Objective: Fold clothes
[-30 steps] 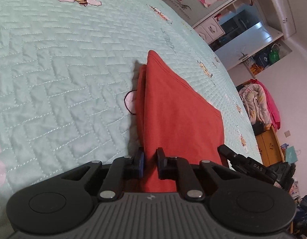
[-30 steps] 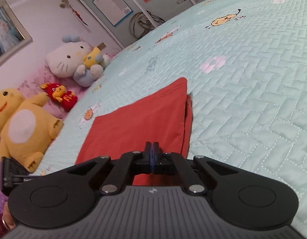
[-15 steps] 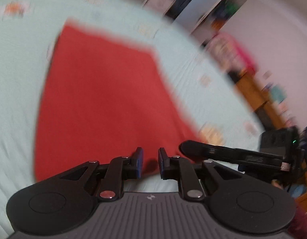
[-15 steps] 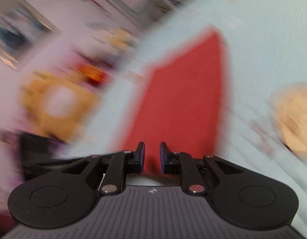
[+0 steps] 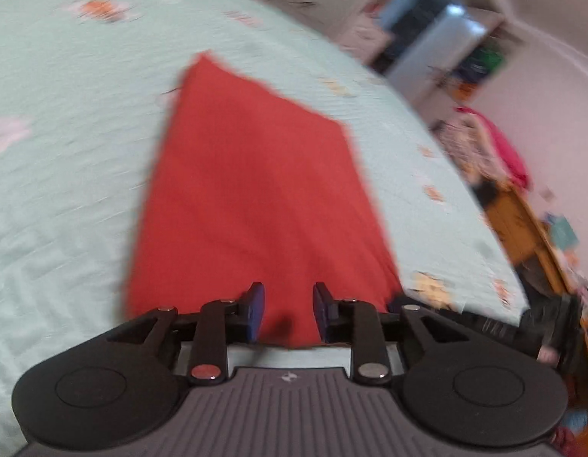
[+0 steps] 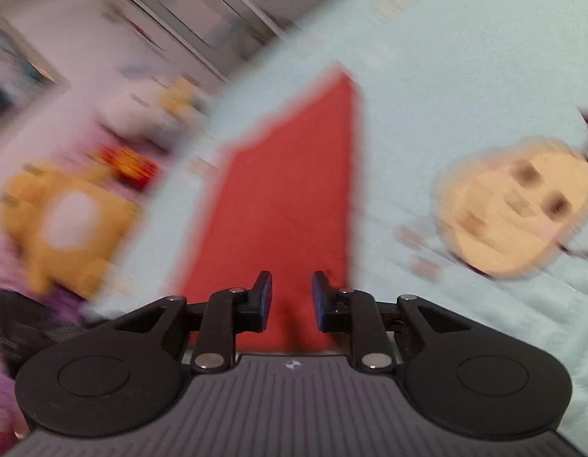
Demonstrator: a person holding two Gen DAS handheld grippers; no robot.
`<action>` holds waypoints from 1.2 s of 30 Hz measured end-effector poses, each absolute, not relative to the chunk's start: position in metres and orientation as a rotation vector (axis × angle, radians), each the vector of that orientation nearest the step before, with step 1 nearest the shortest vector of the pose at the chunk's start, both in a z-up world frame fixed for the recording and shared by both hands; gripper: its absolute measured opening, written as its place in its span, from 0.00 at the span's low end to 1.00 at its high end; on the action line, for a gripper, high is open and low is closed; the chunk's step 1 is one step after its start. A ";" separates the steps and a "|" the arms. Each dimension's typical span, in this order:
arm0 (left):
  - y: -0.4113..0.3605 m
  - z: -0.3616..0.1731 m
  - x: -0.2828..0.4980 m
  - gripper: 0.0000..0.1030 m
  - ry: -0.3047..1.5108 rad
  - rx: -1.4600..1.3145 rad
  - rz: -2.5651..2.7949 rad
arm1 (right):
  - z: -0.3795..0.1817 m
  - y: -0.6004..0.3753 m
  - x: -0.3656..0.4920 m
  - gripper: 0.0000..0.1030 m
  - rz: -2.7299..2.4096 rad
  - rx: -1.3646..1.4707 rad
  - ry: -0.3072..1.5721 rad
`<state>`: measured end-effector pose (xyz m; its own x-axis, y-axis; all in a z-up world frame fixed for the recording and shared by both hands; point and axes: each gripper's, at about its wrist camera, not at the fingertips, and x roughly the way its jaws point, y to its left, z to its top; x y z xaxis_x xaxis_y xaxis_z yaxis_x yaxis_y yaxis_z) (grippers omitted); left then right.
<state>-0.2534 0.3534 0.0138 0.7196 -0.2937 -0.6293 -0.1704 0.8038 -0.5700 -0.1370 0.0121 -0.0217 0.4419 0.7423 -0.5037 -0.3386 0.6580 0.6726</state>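
- Both claws have let go since a second ago: the right one was pinched tight on the cloth's near edge then, the left one nearly so, and both now stand parted with nothing between the pads
- Left gripper point(image 5: 285, 314), low centre of its view, has its blue-padded jaws moderately apart and holds nothing; the near edge of the folded red-orange cloth point(image 5: 255, 190) shows through the gap
- Right gripper point(image 6: 292, 301) is likewise partly spread and empty, with the red-orange cloth point(image 6: 294, 198) running up the middle of its frame from just beyond the fingertips
- That cloth lies flat as a neat rectangle on the pale mint quilted bedspread point(image 5: 65, 190), filling the centre of the left view; both pictures are smeared with motion, so fine creases cannot be made out
- Further out, a yellow plush toy point(image 6: 65, 224) sits at the middle left of the right view, and a cartoon face print point(image 6: 518, 209) on the bedspread at the middle right
- My reading is that one fold is down and the claws are shifting to a fresh edge
- To do it well: take two corners of one short side, nip every layer together, lift both evenly, carry them over to meet the far edge squarely, then release only once the layers line up
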 end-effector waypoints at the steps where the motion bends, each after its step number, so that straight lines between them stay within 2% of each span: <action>1: 0.360 0.010 -0.255 0.16 0.780 -0.692 -0.066 | -0.030 0.007 -0.134 0.00 0.701 0.539 0.885; 3: 0.368 0.009 -0.258 0.15 0.777 -0.732 -0.056 | -0.030 -0.004 -0.136 0.00 0.691 0.631 0.890; 4: 0.368 0.013 -0.260 0.16 0.772 -0.720 -0.055 | -0.029 -0.010 -0.137 0.03 0.685 0.670 0.886; 8: 0.366 0.027 -0.277 0.24 0.698 -0.708 -0.027 | -0.012 -0.036 -0.151 0.29 0.622 0.718 0.805; 10: 0.379 0.024 -0.297 0.33 0.642 -0.753 0.035 | -0.014 -0.044 -0.154 0.30 0.606 0.722 0.816; 12: 0.386 0.019 -0.314 0.50 0.611 -0.804 0.098 | -0.021 -0.045 -0.156 0.38 0.633 0.748 0.873; 14: 0.395 0.007 -0.317 0.56 0.635 -0.873 0.123 | -0.024 -0.039 -0.156 0.39 0.655 0.734 0.908; 16: 0.404 -0.004 -0.317 0.57 0.647 -0.944 0.119 | -0.024 -0.029 -0.156 0.39 0.669 0.694 0.917; 18: 0.408 -0.005 -0.310 0.66 0.645 -0.971 0.077 | -0.024 -0.019 -0.154 0.40 0.683 0.659 0.925; 20: 0.412 -0.008 -0.291 0.69 0.675 -0.984 -0.003 | -0.026 -0.011 -0.147 0.40 0.698 0.663 0.930; 22: 0.416 -0.013 -0.275 0.66 0.698 -1.018 -0.059 | -0.028 -0.002 -0.140 0.40 0.712 0.668 0.936; 23: 0.419 -0.017 -0.270 0.61 0.699 -1.058 -0.076 | -0.029 0.000 -0.137 0.40 0.716 0.675 0.938; 24: 0.420 -0.022 -0.265 0.40 0.715 -1.088 -0.090 | -0.029 0.002 -0.135 0.36 0.720 0.669 0.940; 25: 0.420 -0.027 -0.260 0.23 0.735 -1.117 -0.104 | -0.028 0.004 -0.134 0.34 0.720 0.653 0.946; 26: 0.419 -0.032 -0.257 0.06 0.765 -1.128 -0.110 | -0.028 0.005 -0.133 0.19 0.717 0.636 0.955; 27: 0.416 -0.033 -0.258 0.06 0.770 -1.113 -0.103 | -0.028 0.005 -0.131 0.09 0.704 0.626 0.972; 30: 0.409 -0.023 -0.267 0.06 0.746 -1.052 -0.100 | -0.028 -0.003 -0.132 0.06 0.721 0.677 0.980; 36: 0.406 0.006 -0.306 0.05 0.724 -1.012 -0.216 | -0.010 -0.018 -0.158 0.05 0.791 0.707 0.981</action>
<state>-0.3056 0.4060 0.0063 0.7508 -0.4827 -0.4508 -0.1573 0.5321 -0.8319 -0.1575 -0.0182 -0.0096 0.3349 0.8336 -0.4392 -0.2524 0.5285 0.8105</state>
